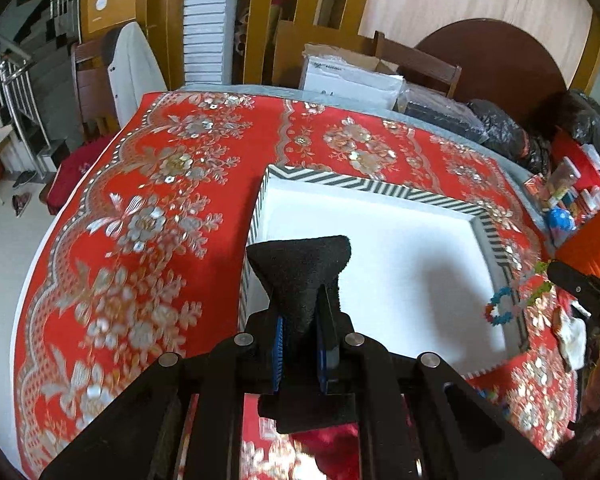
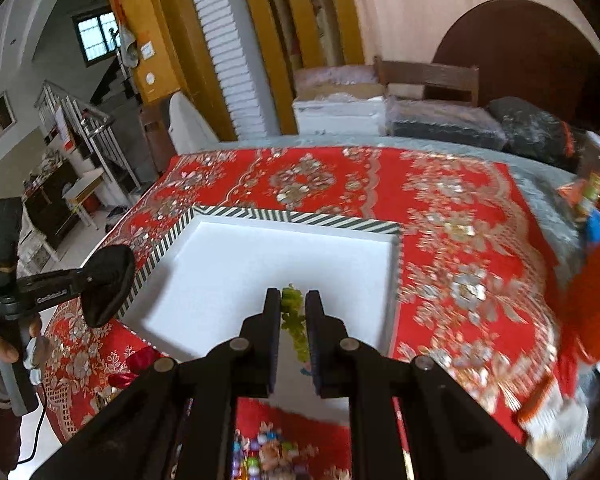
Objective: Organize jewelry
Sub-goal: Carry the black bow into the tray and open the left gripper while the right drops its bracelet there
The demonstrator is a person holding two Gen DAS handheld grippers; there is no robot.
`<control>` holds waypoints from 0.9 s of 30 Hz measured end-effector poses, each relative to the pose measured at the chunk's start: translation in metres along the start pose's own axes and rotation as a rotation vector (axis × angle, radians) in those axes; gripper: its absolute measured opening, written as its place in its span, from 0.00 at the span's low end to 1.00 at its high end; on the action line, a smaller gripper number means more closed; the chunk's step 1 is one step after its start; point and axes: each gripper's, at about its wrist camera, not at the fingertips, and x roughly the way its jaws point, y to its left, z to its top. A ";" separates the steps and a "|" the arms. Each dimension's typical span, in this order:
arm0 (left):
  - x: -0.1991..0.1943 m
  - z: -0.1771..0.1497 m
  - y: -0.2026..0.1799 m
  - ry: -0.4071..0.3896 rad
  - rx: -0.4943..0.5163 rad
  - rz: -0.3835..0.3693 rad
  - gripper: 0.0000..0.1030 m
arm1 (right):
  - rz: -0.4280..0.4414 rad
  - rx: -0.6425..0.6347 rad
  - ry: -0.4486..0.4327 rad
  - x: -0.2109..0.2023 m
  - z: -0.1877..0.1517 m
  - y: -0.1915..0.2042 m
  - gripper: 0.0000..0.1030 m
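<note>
A white tray with a black-and-white striped rim [image 1: 380, 190] [image 2: 300, 216] lies on the red embroidered cloth. My left gripper [image 1: 300, 312] is shut on a black velvet jewelry stand [image 1: 300, 268], held over the tray's left edge; the stand also shows in the right wrist view [image 2: 104, 284]. My right gripper [image 2: 293, 300] is shut on a green bead necklace [image 2: 294, 316] above the tray's near side. In the left wrist view the necklace's colourful beads [image 1: 504, 306] hang from the right gripper at the tray's right rim.
The red sequinned cloth [image 1: 160, 200] covers the table. More colourful beads [image 2: 260, 456] lie near the front edge below my right gripper. Boxes and black bags [image 1: 496, 128] crowd the far right. Small packets [image 1: 568, 196] sit at the right edge.
</note>
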 end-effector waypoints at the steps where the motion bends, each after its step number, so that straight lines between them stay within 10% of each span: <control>1: 0.006 0.005 -0.001 0.001 0.002 0.002 0.03 | -0.003 -0.013 0.011 0.010 0.005 -0.001 0.12; 19: 0.104 0.050 0.000 0.090 -0.045 0.053 0.03 | -0.233 -0.056 0.093 0.127 0.044 -0.056 0.13; 23: 0.112 0.050 0.012 0.104 -0.103 -0.013 0.10 | -0.202 -0.002 0.092 0.122 0.043 -0.062 0.38; 27: 0.109 0.051 0.018 0.098 -0.123 -0.052 0.17 | -0.160 0.032 0.077 0.107 0.038 -0.060 0.41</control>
